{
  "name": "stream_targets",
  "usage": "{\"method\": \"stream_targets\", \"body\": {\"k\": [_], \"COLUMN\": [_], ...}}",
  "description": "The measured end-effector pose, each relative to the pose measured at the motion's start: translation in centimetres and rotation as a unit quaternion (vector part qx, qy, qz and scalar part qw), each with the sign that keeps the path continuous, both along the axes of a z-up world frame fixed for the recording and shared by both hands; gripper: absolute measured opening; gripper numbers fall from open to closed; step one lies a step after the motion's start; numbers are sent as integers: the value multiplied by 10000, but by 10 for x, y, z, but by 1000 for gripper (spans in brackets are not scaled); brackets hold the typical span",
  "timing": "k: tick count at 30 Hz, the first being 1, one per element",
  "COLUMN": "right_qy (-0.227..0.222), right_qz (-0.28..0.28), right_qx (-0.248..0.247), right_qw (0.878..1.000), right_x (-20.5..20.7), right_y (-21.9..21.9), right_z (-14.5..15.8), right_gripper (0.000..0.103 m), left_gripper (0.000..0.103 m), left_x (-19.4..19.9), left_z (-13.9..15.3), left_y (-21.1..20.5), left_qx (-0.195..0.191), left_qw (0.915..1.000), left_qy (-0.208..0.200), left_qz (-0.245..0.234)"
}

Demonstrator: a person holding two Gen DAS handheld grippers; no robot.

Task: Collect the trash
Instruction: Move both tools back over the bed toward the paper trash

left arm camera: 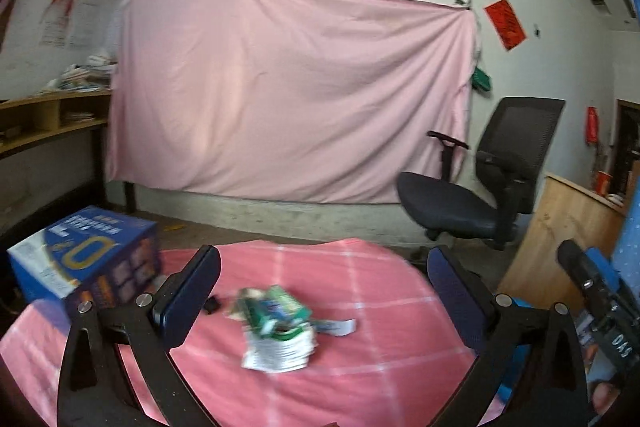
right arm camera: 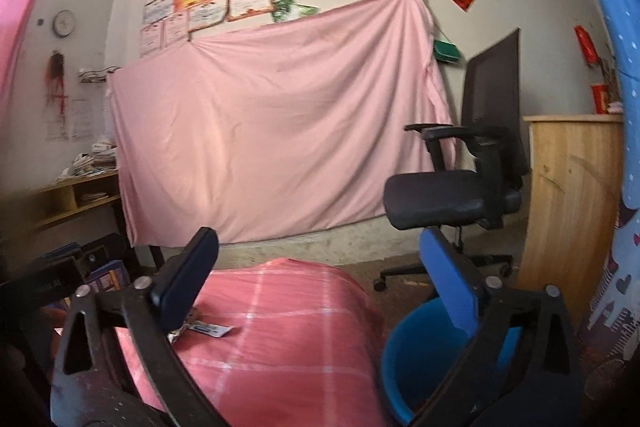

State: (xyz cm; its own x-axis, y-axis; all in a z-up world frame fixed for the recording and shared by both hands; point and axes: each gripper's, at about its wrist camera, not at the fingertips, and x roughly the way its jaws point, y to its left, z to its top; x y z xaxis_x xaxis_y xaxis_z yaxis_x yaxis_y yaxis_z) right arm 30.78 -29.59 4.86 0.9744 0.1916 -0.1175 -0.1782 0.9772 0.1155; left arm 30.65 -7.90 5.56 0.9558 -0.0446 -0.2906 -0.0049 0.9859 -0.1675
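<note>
Both tools gaping wide, nothing between jaws: left tool point(left arm camera: 324, 275) hanging over crumpled wrappers point(left arm camera: 276, 327) lying mid-tabletop point(left arm camera: 380, 367) on pink check cloth; right tool point(right arm camera: 320, 267) facing table's far edge w/ blue bin point(right arm camera: 404, 347) below-right. Pickup step seemingly pending; next calls for lowering left tool astride wrappers & closing, then carrying to bin.

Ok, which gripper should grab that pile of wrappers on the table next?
Left. The left gripper is open with the wrapper pile centred just ahead of it, while the right gripper is off toward the blue bin.
</note>
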Motion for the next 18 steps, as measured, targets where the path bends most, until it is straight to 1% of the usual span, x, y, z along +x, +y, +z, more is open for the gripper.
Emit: {"method": "stream_targets", "body": {"k": [3,8,12,14,15,18], "right_qy": [-126,-265,-178,8,8,247], "right_qz": [172,398,574,707,707,805], "right_qx": [-106,-229,-378,-461,-461,-550], "right_qw": [9997,9986,9975,9964,9964,9949], "right_x": [-3,-5,2,10,10,19], "right_y": [14,38,57,70,70,80], "right_z": [1,-1,-6,-13,-13,-21], "right_gripper": [103,103,103,103,103,103], "left_gripper": [101,101,101,101,101,101], "left_x": [-8,-21,-28,-31,-30,-27], "left_z": [-7,-21,-33,-40,-44,-54], "left_y": [16,44,62,67,71,78], "left_qx": [83,104,121,131,127,105], "left_qw": [9997,9984,9972,9967,9966,9964], "left_qy": [-6,-20,63,121,183,324], "left_qz": [213,554,729,796,792,779]}}
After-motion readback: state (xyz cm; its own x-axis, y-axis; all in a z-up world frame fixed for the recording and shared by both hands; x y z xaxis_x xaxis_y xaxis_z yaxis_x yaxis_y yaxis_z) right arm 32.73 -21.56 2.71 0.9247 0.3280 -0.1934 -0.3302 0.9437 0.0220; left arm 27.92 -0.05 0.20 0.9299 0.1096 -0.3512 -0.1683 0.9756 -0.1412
